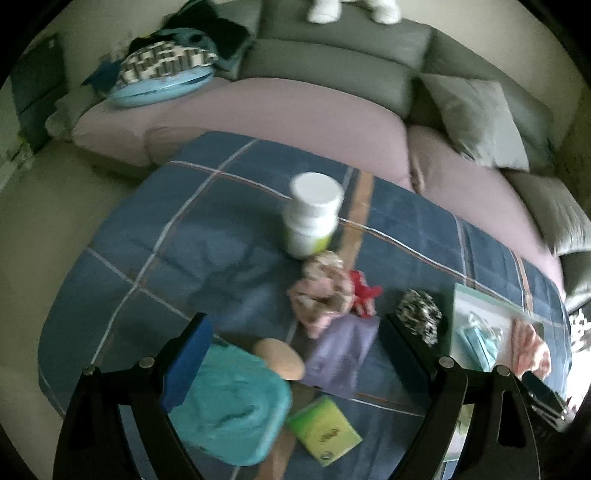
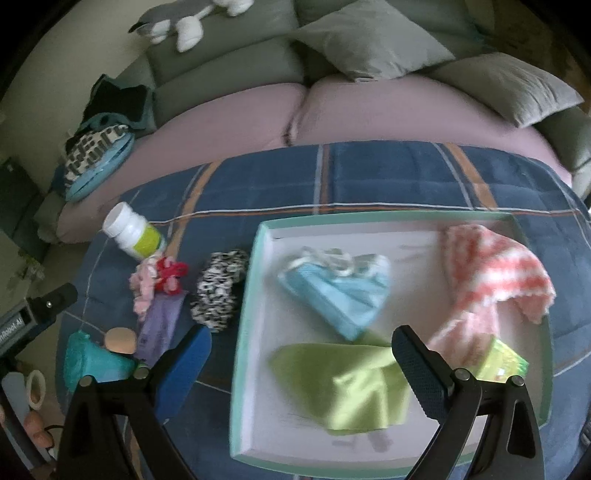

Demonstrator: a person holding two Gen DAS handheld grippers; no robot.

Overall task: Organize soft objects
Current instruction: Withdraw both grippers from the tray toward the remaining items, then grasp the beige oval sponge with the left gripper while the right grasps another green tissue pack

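Observation:
My left gripper is open above the plaid blanket, with nothing gripped. Under its jaws lie a teal cloth, a beige puff, a purple cloth and a green packet. Beyond them are a pink scrunchie, a red one and a zebra one. My right gripper hangs open over the pale green tray. The tray holds a blue mask, a pink striped cloth, a green cloth and a yellow-green sponge.
A white bottle stands on the blanket behind the scrunchies. A sofa with pink seat cushions and grey pillows runs along the back. A patterned bag lies at its left end, and a plush toy sits on the backrest.

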